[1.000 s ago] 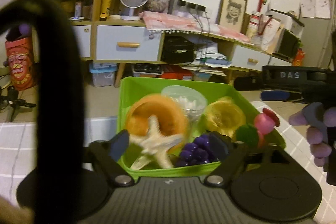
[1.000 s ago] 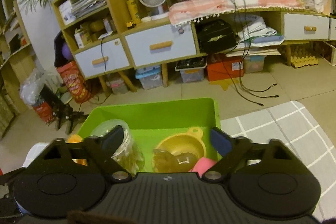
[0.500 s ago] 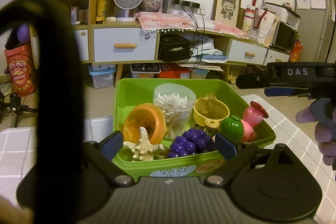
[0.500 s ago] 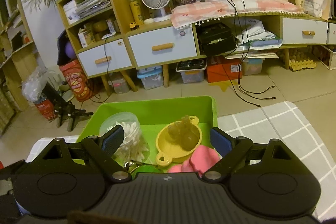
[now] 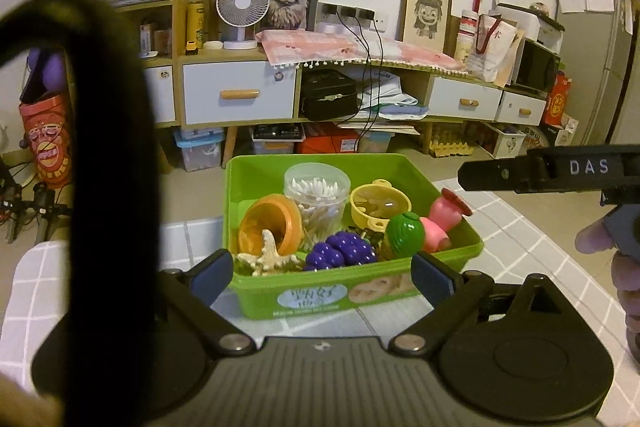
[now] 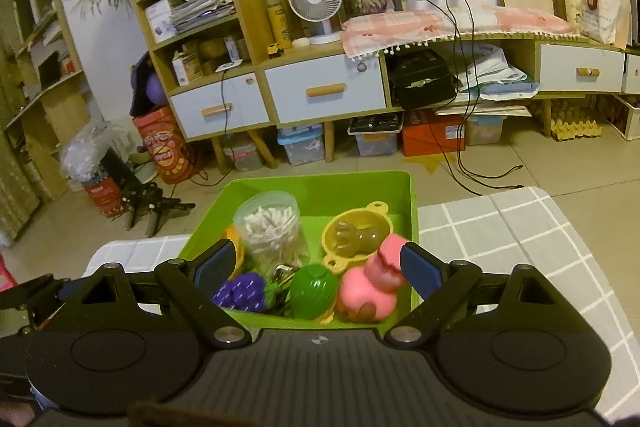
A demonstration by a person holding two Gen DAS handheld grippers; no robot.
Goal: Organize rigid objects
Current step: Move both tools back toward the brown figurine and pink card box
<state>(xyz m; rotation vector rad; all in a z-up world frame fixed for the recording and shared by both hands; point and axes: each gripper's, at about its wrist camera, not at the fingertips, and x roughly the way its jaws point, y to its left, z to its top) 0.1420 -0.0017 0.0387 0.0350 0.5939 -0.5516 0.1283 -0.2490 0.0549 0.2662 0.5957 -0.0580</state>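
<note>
A green bin (image 5: 352, 283) stands on the checked table. It holds an orange cup (image 5: 272, 223), a pale starfish (image 5: 268, 257), a clear jar of cotton swabs (image 5: 318, 195), a yellow toy pot (image 5: 380, 205), purple grapes (image 5: 342, 251), a green round toy (image 5: 404, 235) and a pink toy (image 5: 444, 219). My left gripper (image 5: 322, 273) hangs in front of the bin's near wall, its jaws opening with nothing gripped. My right gripper (image 6: 318, 265) hovers open over the bin's near right part, above the green round toy (image 6: 314, 287) and the pink toy (image 6: 372, 291).
A black strap (image 5: 108, 167) blocks the left of the left wrist view. The grey checked tablecloth (image 6: 500, 235) reaches to the right of the bin, and the table ends just behind it. A gloved hand (image 5: 596, 239) holds the right gripper's body (image 5: 540, 173). Across the floor stands a wooden cabinet (image 6: 324, 91).
Both grippers have drawn back and up from the bin, so its front wall now shows in the left wrist view. The left jaws have spread wider. The starfish stays in the bin.
</note>
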